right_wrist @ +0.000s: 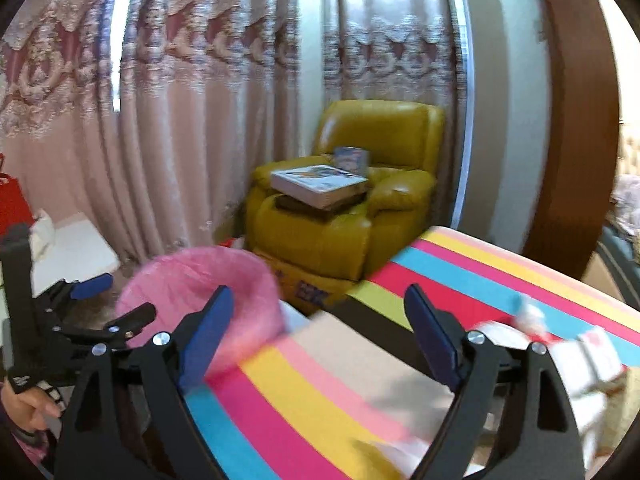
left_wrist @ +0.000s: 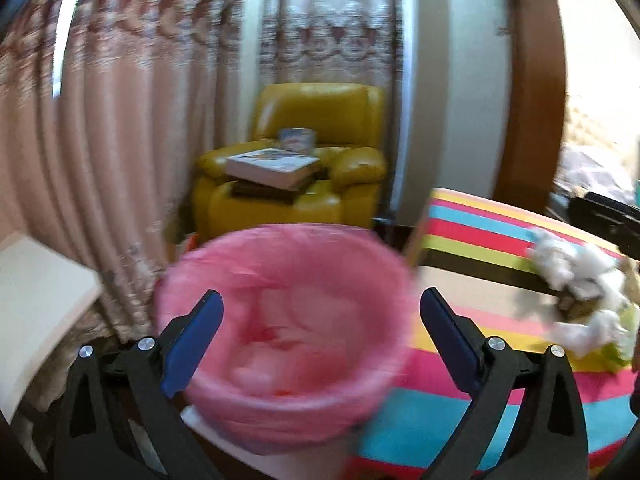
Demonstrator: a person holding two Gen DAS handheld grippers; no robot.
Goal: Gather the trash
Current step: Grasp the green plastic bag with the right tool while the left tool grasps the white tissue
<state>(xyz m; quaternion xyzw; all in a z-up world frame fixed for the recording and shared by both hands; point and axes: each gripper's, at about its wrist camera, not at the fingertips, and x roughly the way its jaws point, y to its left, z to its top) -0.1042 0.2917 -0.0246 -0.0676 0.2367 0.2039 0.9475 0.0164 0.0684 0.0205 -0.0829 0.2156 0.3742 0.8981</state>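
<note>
A bin lined with a pink bag (left_wrist: 288, 328) stands beside a striped cloth surface (left_wrist: 500, 360). My left gripper (left_wrist: 320, 344) is open and empty, hovering over the bin's mouth. Crumpled white tissue trash (left_wrist: 576, 280) lies on the striped cloth to the right. In the right wrist view, my right gripper (right_wrist: 320, 340) is open and empty above the striped cloth (right_wrist: 320, 400). The pink bin (right_wrist: 208, 292) is to its left, next to the left gripper (right_wrist: 100, 308). White and red trash pieces (right_wrist: 560, 344) lie on the cloth at the right, blurred.
A yellow armchair (left_wrist: 296, 160) with stacked books (left_wrist: 272, 168) stands behind the bin, in front of pink curtains (left_wrist: 140, 120). A white box (left_wrist: 36, 292) is at the left. A brown door frame (left_wrist: 536, 100) is at the right.
</note>
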